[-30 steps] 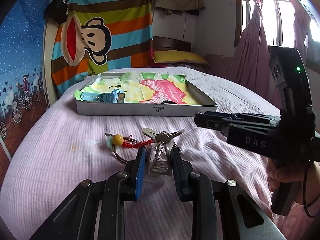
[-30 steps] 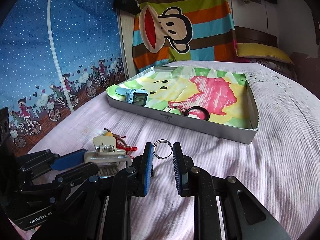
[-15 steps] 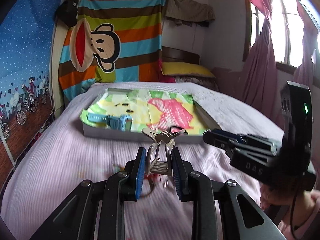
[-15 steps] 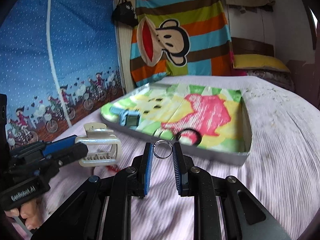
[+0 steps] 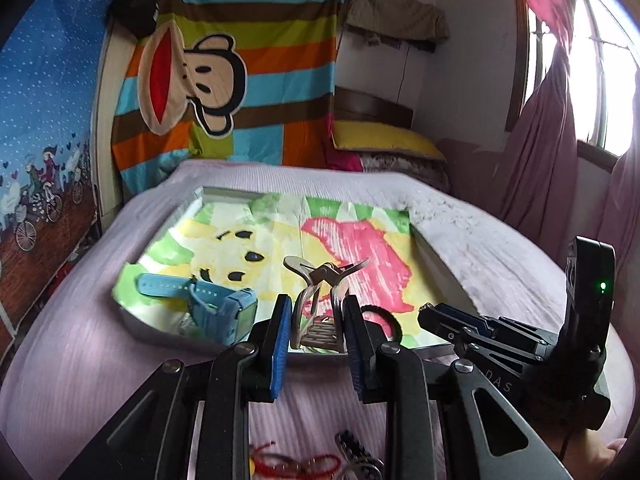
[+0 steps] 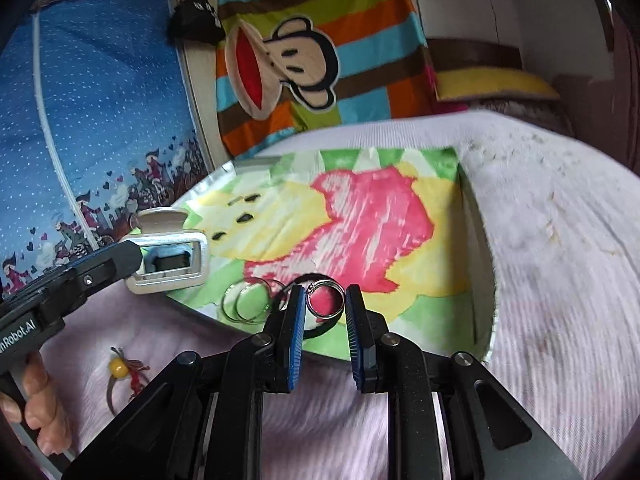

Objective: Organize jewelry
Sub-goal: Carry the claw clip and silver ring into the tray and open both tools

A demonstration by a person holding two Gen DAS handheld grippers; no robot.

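Tongs (image 5: 314, 320) now over tray (image 5: 436, 264), clip (image 5: 320, 300) aloft.

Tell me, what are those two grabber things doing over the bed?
A person is tidying jewelry into a tray lined with a cartoon picture. The left gripper is pinching a silver hair claw clip, and the right gripper is pinching a small metal ring. Both hover over the tray's near edge. A blue watch, a black hair tie and some rings already lie inside. A red string bracelet is on the bedspread.
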